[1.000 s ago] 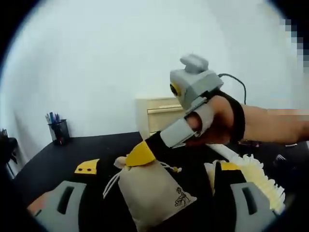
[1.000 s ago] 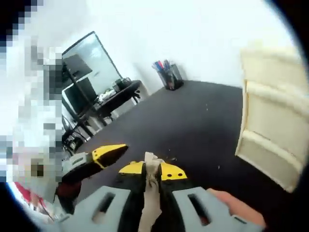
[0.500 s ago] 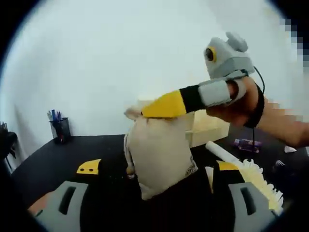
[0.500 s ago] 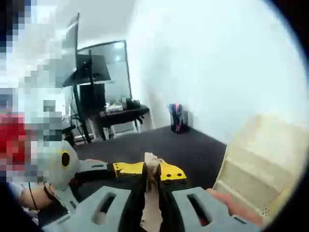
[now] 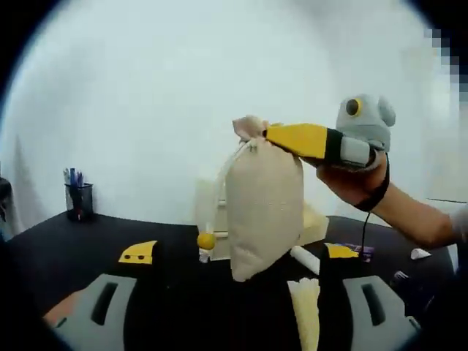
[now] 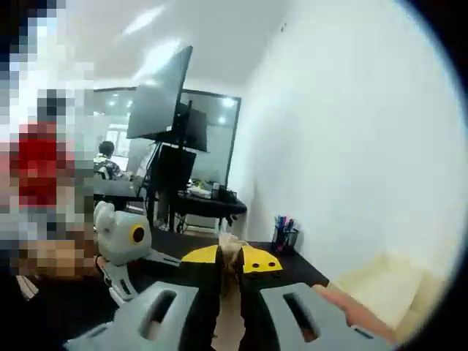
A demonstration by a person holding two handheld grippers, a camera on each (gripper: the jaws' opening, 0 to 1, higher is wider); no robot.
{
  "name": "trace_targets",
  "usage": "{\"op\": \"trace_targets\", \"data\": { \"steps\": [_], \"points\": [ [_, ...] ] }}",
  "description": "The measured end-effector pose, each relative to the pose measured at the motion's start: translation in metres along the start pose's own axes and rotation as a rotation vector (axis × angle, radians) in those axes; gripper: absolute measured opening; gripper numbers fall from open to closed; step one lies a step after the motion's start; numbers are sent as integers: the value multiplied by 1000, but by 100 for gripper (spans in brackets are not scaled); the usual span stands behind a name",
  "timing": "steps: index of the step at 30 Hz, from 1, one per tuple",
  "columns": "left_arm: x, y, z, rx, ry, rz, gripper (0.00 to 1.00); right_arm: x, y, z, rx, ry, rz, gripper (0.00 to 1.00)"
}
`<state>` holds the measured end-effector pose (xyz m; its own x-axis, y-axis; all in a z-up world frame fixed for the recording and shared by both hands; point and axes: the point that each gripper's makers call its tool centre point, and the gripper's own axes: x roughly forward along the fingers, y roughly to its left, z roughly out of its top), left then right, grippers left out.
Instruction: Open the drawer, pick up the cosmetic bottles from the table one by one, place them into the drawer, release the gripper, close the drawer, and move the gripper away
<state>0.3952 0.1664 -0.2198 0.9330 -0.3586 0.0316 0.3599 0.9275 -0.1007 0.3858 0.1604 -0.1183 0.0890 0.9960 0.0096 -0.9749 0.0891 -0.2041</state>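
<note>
Your right tool (image 5: 274,134) pinches the neck of the cloth pouch (image 5: 263,212), hanging mid-frame above the black table (image 5: 66,248). Your left tool (image 5: 234,256) stands spread and empty at the bottom. No bottles are stowed yet; the wooden drawer unit (image 5: 316,219) waits behind the pouch.

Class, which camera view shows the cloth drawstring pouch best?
The left gripper view: the whole cloth pouch hangs in the air, pinched at its gathered neck by the right claw. The right gripper view shows just a strip of its fabric between that claw's jaws.
</note>
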Motion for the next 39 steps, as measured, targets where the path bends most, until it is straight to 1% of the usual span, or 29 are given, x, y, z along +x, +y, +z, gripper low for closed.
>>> {"op": "trace_targets", "data": {
  "steps": [1, 2, 4, 7, 11, 18, 22, 23, 24, 25, 28, 30, 32, 34, 36, 37, 38, 39],
  "points": [
    [0, -4, 2, 2, -9, -18, 79, 0, 2, -1, 2, 3, 3, 6],
    [0, -6, 3, 0, -9, -20, 77, 1, 5, -2, -3, 8, -1, 6],
    [1, -9, 1, 12, -3, -28, 74, 2, 11, -3, -28, 8, 17, 6],
    [0, -7, 0, 16, 10, -29, 64, 4, 14, -1, -29, -5, 22, 6],
    [-1, -3, 4, 26, 6, -17, 48, 8, 21, -6, -30, -3, 32, 6],
    [0, -5, 3, 57, 17, -14, 41, 10, 22, -7, -37, 7, 21, 7],
    [-3, -10, 4, 66, 7, -12, 37, 9, 19, -5, -31, 2, 6, 9],
    [-2, -9, 4, 69, 4, -13, 36, 9, 18, -4, -29, 0, 6, 9],
    [-2, -9, 4, 70, 4, -13, 31, 9, 18, -3, -26, 1, 6, 11],
    [-1, -6, 5, 75, 5, 0, 31, 8, 19, -2, -24, 1, 14, 12],
    [-2, -6, 8, 81, -6, -9, 31, 5, 20, 2, -35, 3, 15, 12],
    [-2, -7, 9, 84, -9, -18, 31, 3, 21, 3, -28, 7, 23, 12],
    [-4, -11, 9, 87, -11, -31, 31, 0, 21, 6, 4, 15, 44, 14],
    [-5, -13, 7, 90, -6, -36, 30, -4, 20, 11, 25, -4, 51, 16],
    [-5, -14, 5, 97, 0, -36, 30, -9, 25, 12, 85, 14, 108, 21],
    [-5, -13, 5, 99, 4, -36, 30, -12, 27, 10, 94, 35, 129, 26],
    [-5, -13, 4, 102, 7, -36, 30, -13, 27, 4, 87, 64, 139, 28],
    [-5, -15, 3, 105, 9, -38, 30, -13, 27, 2, 71, 70, 142, 29]
  ]
}}
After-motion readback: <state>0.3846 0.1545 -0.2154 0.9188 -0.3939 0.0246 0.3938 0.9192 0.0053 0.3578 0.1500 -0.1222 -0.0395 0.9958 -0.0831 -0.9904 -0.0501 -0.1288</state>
